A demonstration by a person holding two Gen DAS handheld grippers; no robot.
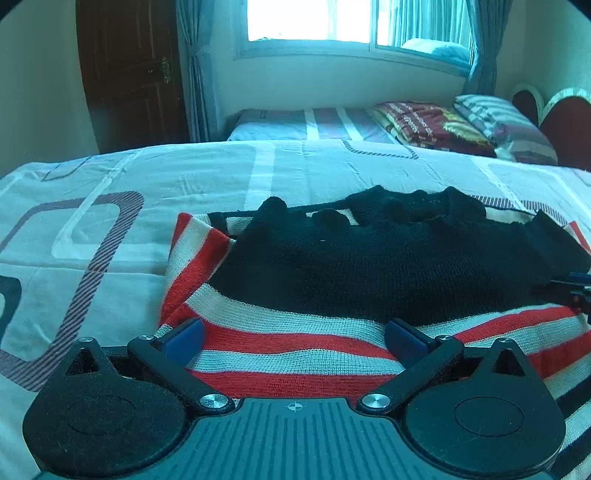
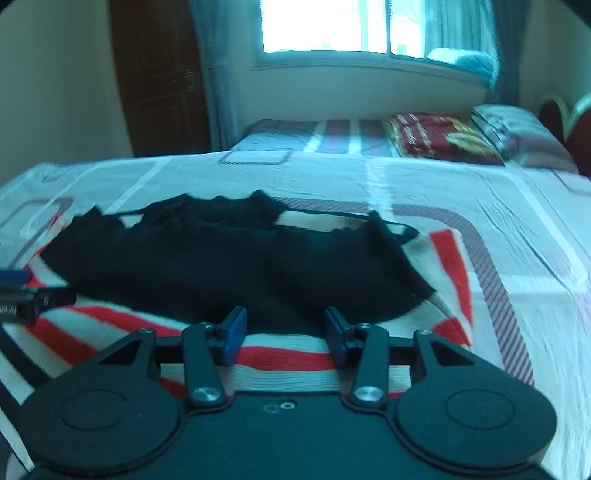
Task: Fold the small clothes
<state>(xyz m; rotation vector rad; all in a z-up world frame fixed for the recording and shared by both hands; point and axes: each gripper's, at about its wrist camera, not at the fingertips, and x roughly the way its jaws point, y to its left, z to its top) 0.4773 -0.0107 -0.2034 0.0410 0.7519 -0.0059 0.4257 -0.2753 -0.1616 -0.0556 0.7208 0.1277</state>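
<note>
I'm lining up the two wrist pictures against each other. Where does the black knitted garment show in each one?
Left wrist view: the black knitted garment fills the centre and right, just beyond the open left gripper, lying on the striped knit.
Right wrist view: it spreads across the centre and left, just beyond the right gripper.
Shared landmark: the bright window at top centre.

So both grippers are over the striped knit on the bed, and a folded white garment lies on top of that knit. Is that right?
Not quite. The garment lying on the striped knit is black, not white; the left wrist view shows it plainly. The rest holds: the left gripper and the right gripper are both over the knit on the bed.
</note>
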